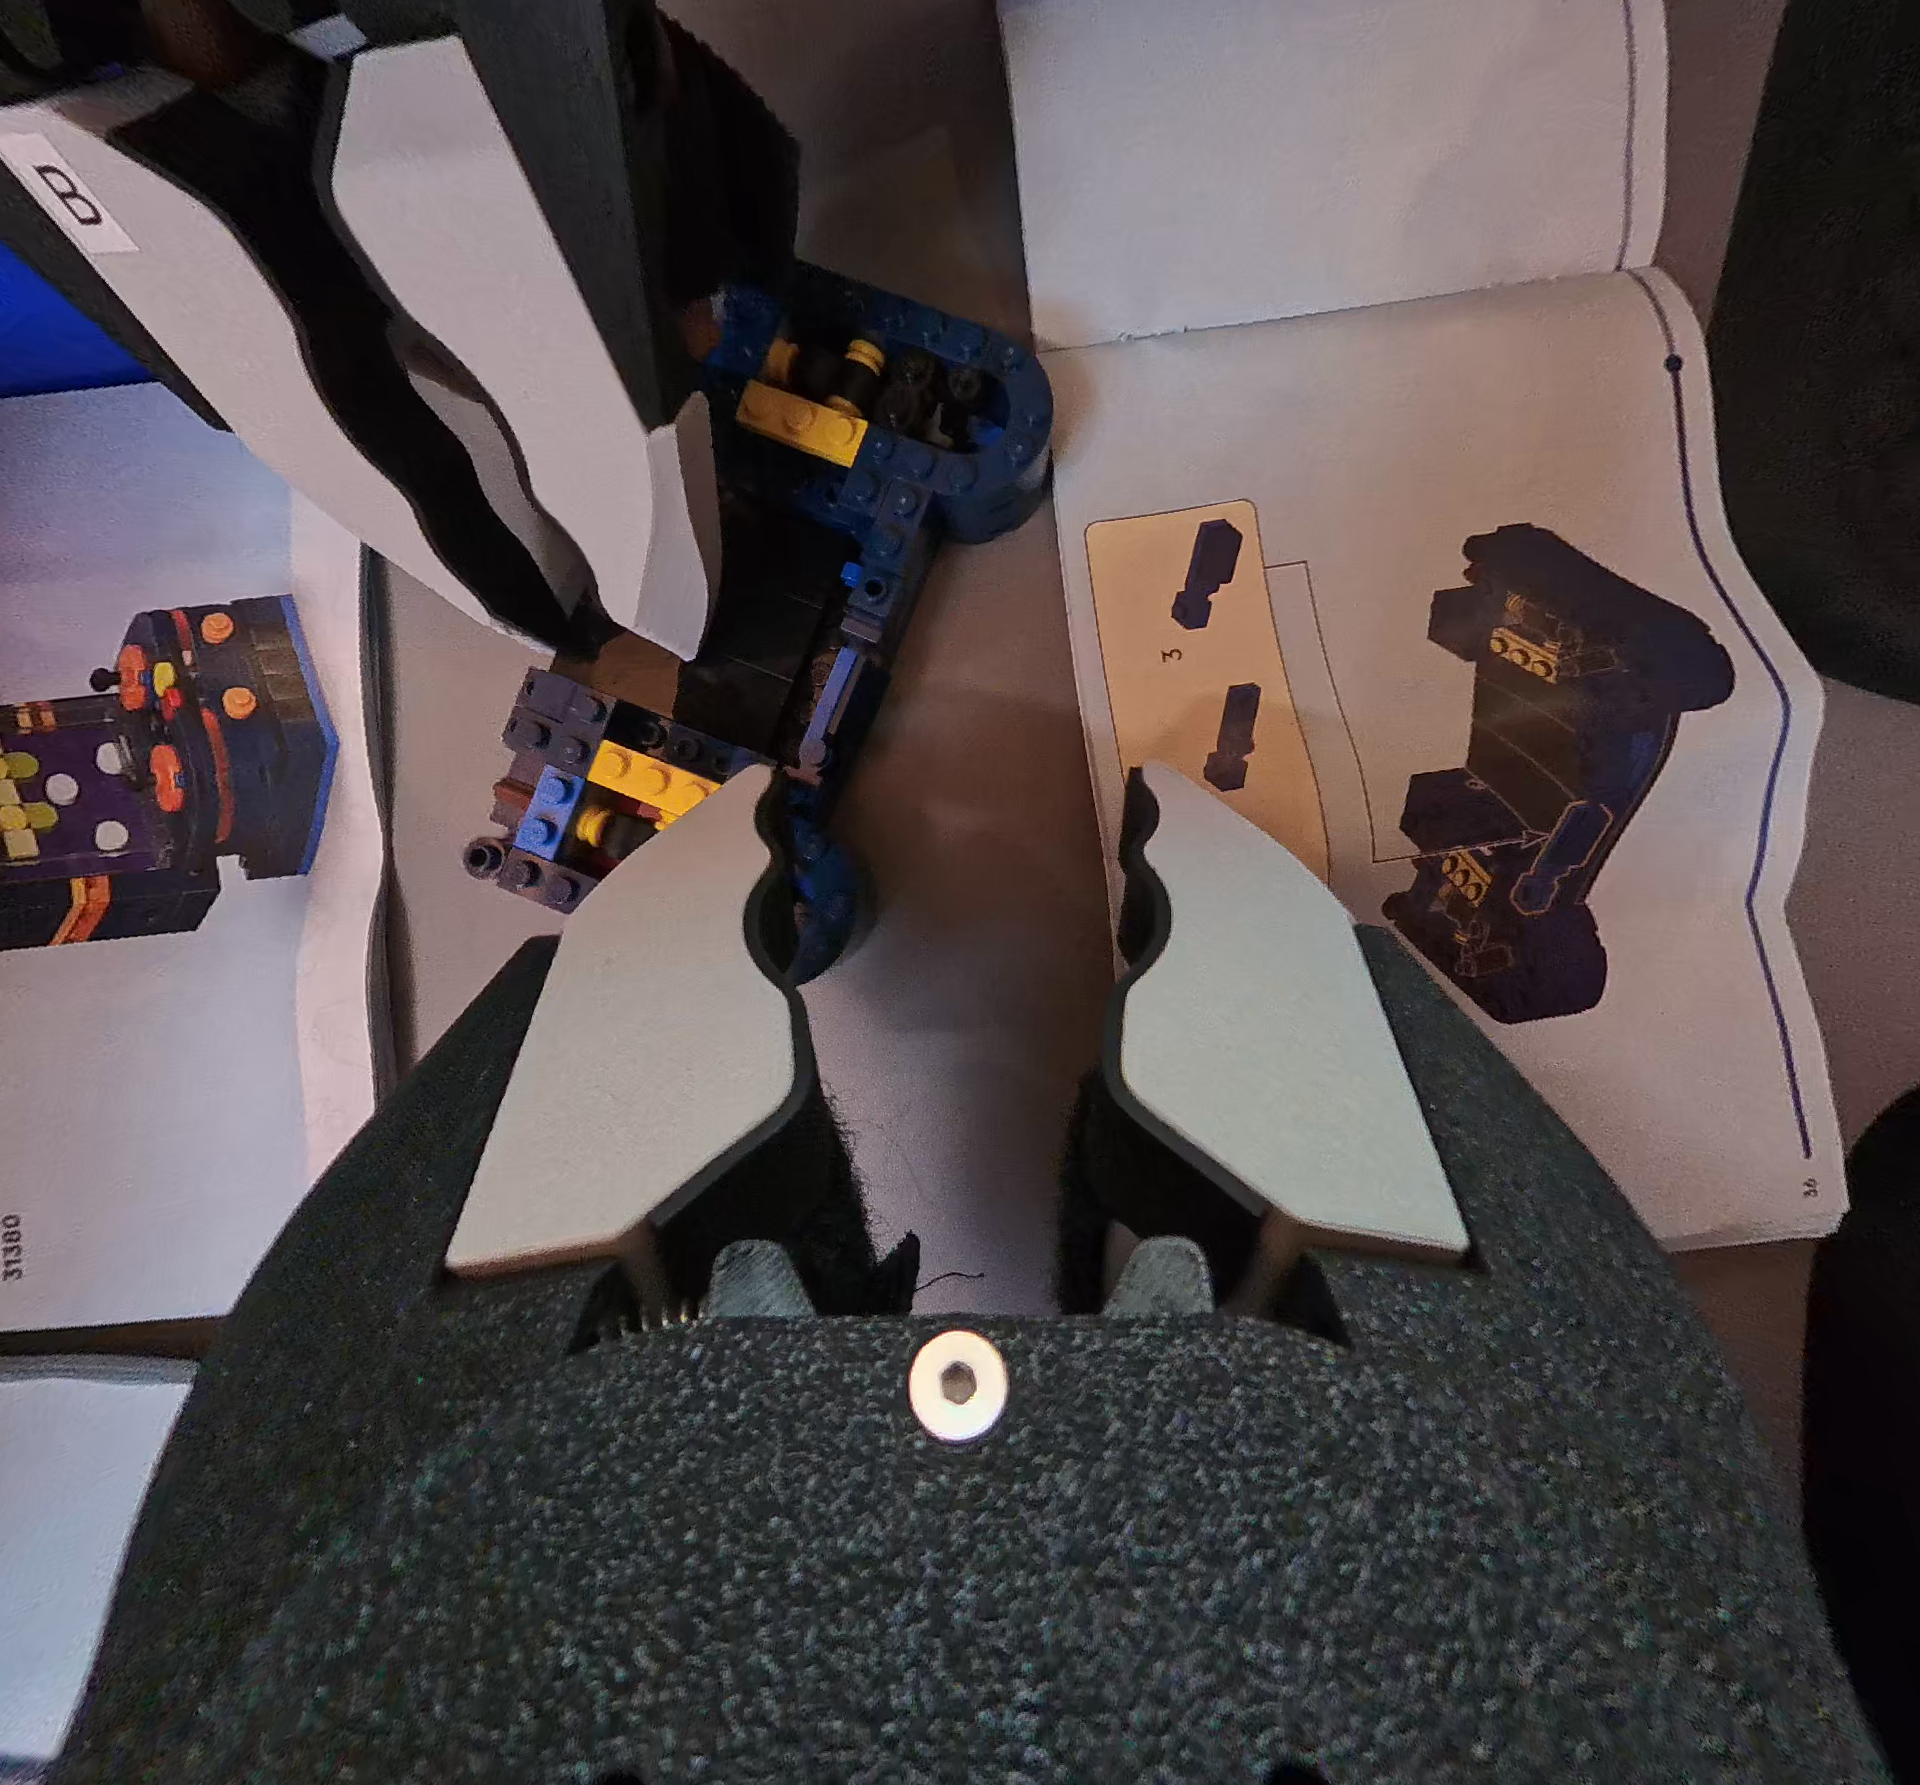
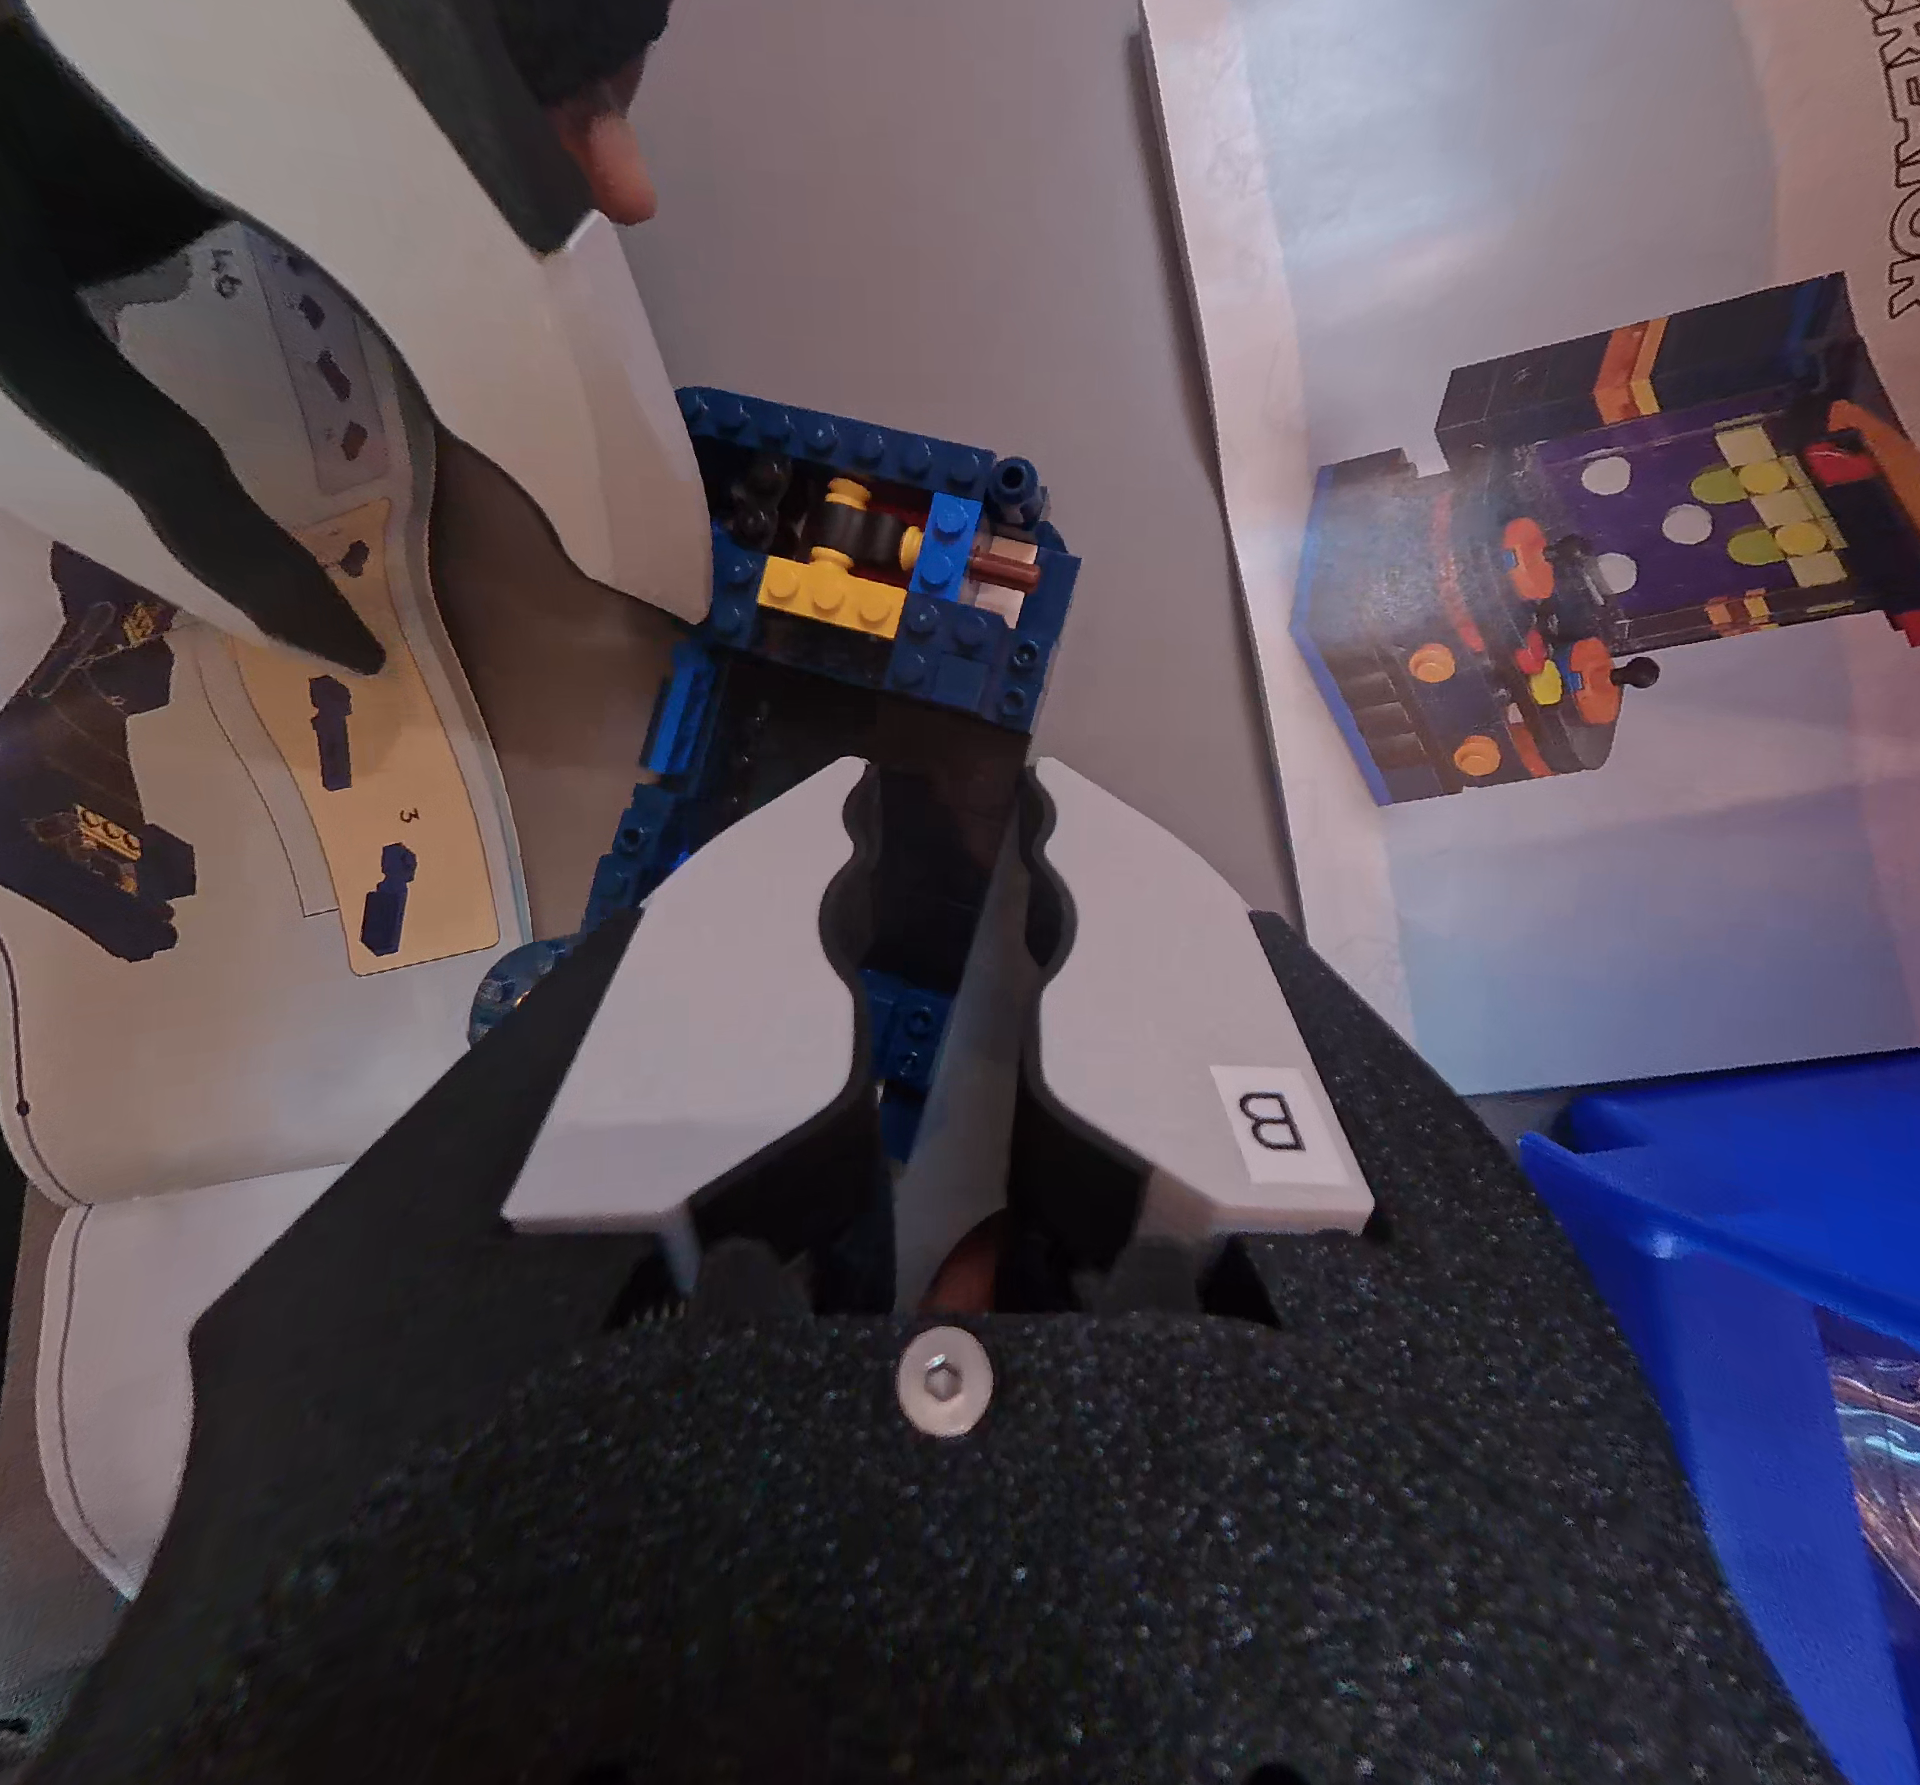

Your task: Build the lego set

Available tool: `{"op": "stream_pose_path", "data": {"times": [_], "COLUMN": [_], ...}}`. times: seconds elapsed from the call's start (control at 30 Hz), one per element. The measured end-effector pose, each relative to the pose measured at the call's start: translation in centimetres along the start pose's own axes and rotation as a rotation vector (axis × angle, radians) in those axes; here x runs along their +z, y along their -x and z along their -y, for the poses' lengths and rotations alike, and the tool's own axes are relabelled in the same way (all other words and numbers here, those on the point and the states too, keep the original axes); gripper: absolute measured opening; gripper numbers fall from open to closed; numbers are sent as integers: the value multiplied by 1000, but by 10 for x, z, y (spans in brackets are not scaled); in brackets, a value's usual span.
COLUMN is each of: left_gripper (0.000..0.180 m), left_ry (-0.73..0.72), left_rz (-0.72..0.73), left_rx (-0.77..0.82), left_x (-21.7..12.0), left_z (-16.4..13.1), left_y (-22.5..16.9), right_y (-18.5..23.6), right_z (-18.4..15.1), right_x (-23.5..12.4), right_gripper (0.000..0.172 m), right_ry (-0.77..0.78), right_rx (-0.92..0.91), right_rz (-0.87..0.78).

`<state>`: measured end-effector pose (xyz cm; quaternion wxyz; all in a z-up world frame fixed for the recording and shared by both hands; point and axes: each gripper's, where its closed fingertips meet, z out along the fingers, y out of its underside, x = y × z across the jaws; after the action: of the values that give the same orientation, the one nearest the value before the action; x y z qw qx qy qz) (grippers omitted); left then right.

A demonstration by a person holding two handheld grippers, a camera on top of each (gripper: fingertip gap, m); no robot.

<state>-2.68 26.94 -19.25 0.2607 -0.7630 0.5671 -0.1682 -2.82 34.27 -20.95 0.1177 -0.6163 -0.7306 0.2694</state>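
Two grippers at one blue-black brick model [image 2: 883, 613] on the grey table [image 2: 914, 229] betw. booklets, your right gripper [image 2: 945, 769] pinching its black midsection (pads pressing), your left gripper [image 1: 951, 779] spread, left finger [image 1: 675, 904] beside the model's near end.

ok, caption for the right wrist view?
Right gripper fingers closed on the black middle of a blue brick model, between an open instruction booklet and a closed booklet.

The brick model's [image 2: 883, 613] near end is hidden under the right gripper [image 2: 945, 779]; the blue bin [image 2: 1714, 1205] is cut off at lower right.
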Motion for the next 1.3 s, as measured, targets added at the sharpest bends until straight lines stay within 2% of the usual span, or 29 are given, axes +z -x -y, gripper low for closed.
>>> {"op": "stream_pose_path", "data": {"times": [0.13,0.23,0.3,0.33,0.47,0.57,0.67,1.3], "left_gripper": [61,60,62,63,61,65,66,66], "left_ry": [-47,-195,-279,-294,-267,-235,-213,-178], "left_rz": [-153,-121,-25,9,-5,-24,-49,-111], "left_rx": [-65,-92,-121,-153,-248,-249,-240,-227], "left_x": [-13,-37,-49,-51,-36,-25,-19,-14], "left_z": [3,14,11,4,-24,-29,-29,-28], "left_y": [-16,-8,9,15,18,15,10,-2], "right_y": [1,-2,0,7,44,56,50,50], "right_z": [4,15,21,23,26,28,28,30], "right_x": [1,-13,-27,-32,-21,-8,-2,5], "right_gripper": [30,33,16,2,0,0,0,0], "right_ry": [-96,-190,-228,-237,-205,-182,-139,-174], "right_rx": [-6,2,-2,-16,-113,-217,-240,-190], "right_rz": [9,-40,-106,-115,-122,-174,-249,-209]}}
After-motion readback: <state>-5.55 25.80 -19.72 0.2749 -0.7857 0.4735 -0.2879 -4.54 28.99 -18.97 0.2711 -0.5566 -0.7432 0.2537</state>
